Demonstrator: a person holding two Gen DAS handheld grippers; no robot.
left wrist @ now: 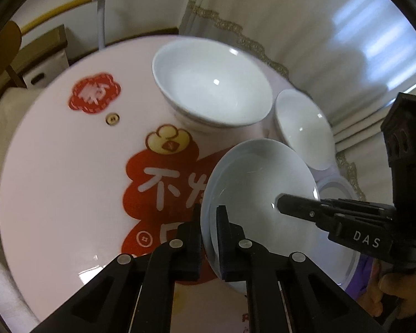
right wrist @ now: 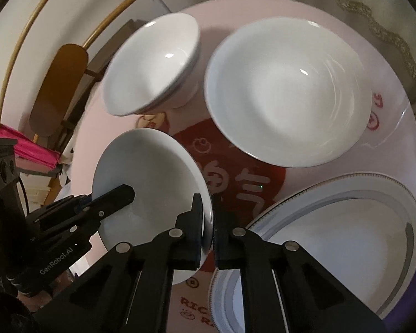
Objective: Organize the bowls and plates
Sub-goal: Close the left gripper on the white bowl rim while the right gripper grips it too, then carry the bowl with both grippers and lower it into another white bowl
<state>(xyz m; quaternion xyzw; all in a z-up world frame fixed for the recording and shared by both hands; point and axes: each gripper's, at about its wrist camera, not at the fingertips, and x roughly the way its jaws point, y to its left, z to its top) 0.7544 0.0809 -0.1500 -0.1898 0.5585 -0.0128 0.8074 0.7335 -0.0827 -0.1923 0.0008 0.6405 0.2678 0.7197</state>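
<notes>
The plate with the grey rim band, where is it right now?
In the right wrist view the plate with the grey rim band lies on the round table at lower right, beside the right gripper, below the wide white bowl.

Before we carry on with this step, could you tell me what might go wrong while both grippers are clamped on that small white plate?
The left gripper and right gripper pinch only the thin rim of the small plate on opposite sides; pulling unevenly could make the glossy rim slip out. The gold-rimmed plate lies just beside it, so a drop or low swing could chip both. The big bowl and small bowl stand close.
</notes>
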